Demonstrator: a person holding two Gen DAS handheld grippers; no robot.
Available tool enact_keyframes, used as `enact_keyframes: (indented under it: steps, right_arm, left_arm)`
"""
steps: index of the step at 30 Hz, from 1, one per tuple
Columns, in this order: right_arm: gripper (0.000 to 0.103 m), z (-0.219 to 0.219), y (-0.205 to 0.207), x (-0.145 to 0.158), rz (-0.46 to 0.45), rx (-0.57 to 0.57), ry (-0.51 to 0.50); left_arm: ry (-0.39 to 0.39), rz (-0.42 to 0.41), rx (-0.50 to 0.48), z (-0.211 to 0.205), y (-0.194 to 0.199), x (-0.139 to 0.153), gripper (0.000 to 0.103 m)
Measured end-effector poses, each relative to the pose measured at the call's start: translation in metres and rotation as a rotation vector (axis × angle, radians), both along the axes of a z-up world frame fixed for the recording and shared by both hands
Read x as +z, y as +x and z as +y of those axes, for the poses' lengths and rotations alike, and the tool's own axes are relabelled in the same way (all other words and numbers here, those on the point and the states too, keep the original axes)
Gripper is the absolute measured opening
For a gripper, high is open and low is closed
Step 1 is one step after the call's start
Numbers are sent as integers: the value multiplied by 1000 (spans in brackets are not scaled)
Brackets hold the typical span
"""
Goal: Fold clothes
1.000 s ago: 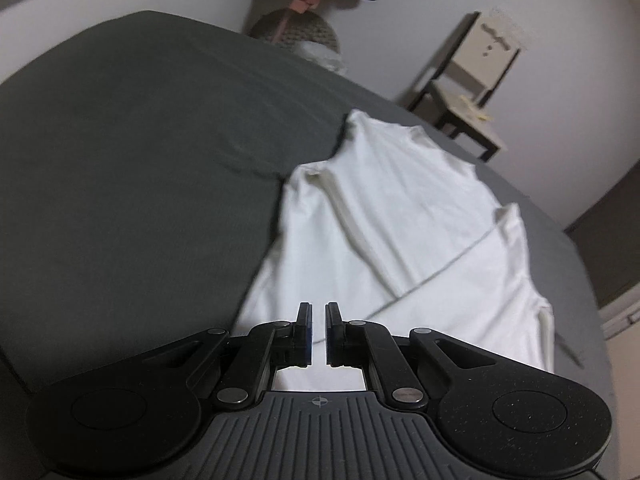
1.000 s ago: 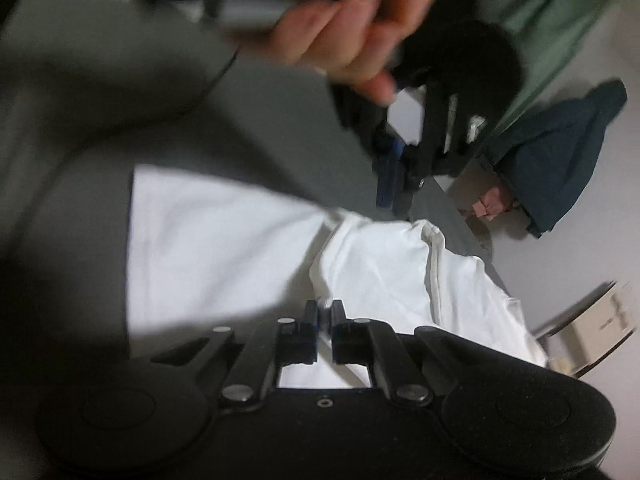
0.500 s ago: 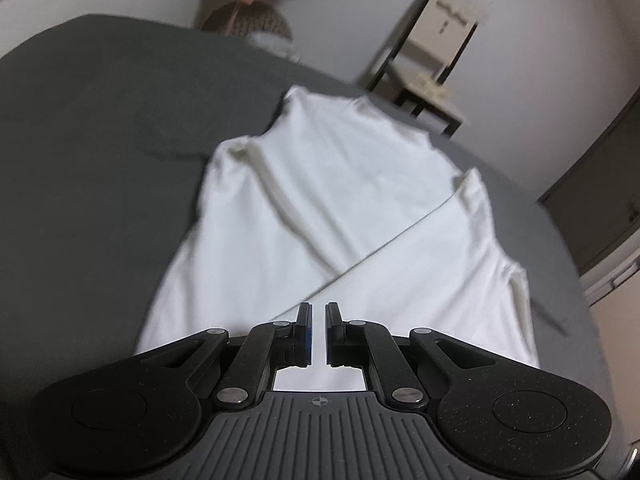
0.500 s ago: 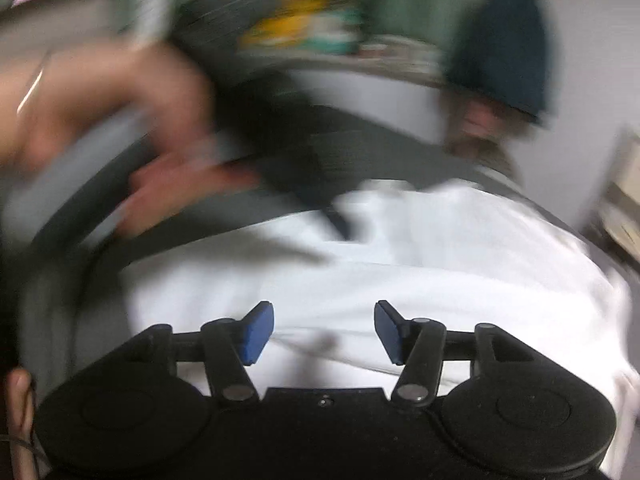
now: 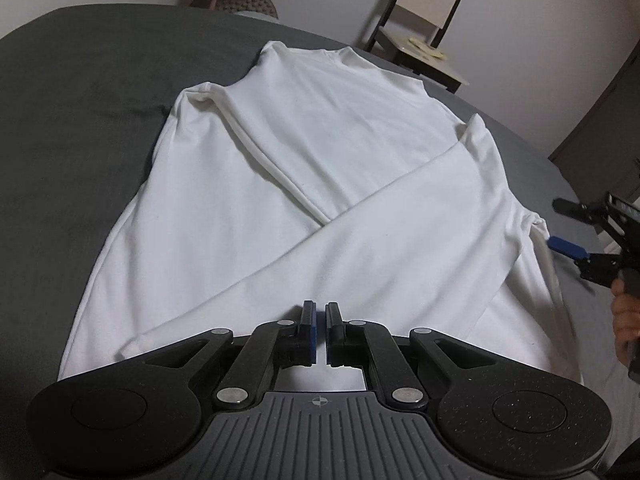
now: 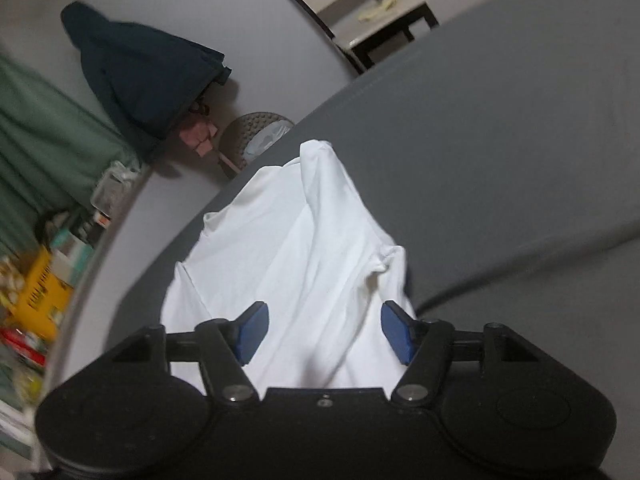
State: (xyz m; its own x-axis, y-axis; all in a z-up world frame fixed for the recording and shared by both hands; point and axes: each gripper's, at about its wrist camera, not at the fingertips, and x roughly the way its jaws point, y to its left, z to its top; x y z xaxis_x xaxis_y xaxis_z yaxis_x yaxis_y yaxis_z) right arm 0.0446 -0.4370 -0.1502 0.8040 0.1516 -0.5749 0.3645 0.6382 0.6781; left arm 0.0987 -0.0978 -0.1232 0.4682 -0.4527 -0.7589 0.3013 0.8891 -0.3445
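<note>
Soft white shirt is lying on the grey bed, one sleeve crossing it, creased. Left tongs are hovering nearly pressed together over its hem; right tongs are gaping beside it.

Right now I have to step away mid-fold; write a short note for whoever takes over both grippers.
Left gripper: almost shut, nothing visibly held, above the near edge of the white shirt.
Right gripper: open, empty, at the shirt's right side by the bunched shoulder.
The shirt lies flat on the grey bed.
Done: both long sleeves are folded across the body, the right sleeve on top.
Left: fold the body into a compact stack, probably sides in, then lengthwise. Smooth the bunching first.
</note>
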Motion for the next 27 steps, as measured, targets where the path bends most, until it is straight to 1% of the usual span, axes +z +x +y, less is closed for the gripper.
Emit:
enact_keyframes:
  steps: [3,4,6,11,13,15,16,17,19,20,22,24,25,27]
  right_arm:
    - [64,5,11,-10,-3,7,76]
    - [67,4,15,-13,9,-2,75]
    - [67,-1,23,-21,40,-40,60]
    - [68,-26,31,-29,-56,-49,111]
    - [68,-33,32,-35,-77,-65,154]
    - [63,-37,24,-40,-86,-103,168]
    - [58,-38,18,-41,-89,-120,167]
    - [50,-39,14,-42,-84,-131,162]
    - [43,-45,8,-48,-80,-154,181]
    - [41,-47,5,-50,-80,-164,198]
    - [41,-49,2,-49,-69,-174,215]
    - [43,-47,-3,-42,-43,-184,196]
    - [50,-44,-7,-35,-28,-187,177]
    - [59,-36,-14,-16,-5,-189,120]
  left_arm:
    - [15,-6,-5,-3,0,0,4]
    - [21,-12,-9,-4,0,0,4]
    - [33,-22,-17,-7,0,0,4]
    - [37,-29,-19,-8,1,0,4]
    - [31,-27,-16,-7,2,0,4]
    - [24,-23,-11,-6,2,-1,4]
    - [21,-22,-9,-6,3,-1,4]
    - [17,-21,-8,-6,2,-1,4]
    - [13,-20,-6,-5,2,-2,4]
    - [13,-20,-6,-6,2,-2,4]
    - [17,-20,-8,-6,2,-1,4]
    - [24,-21,-11,-7,2,-1,4]
    - [29,-22,-14,-7,1,-1,4]
    - [37,-20,-13,-8,1,1,4]
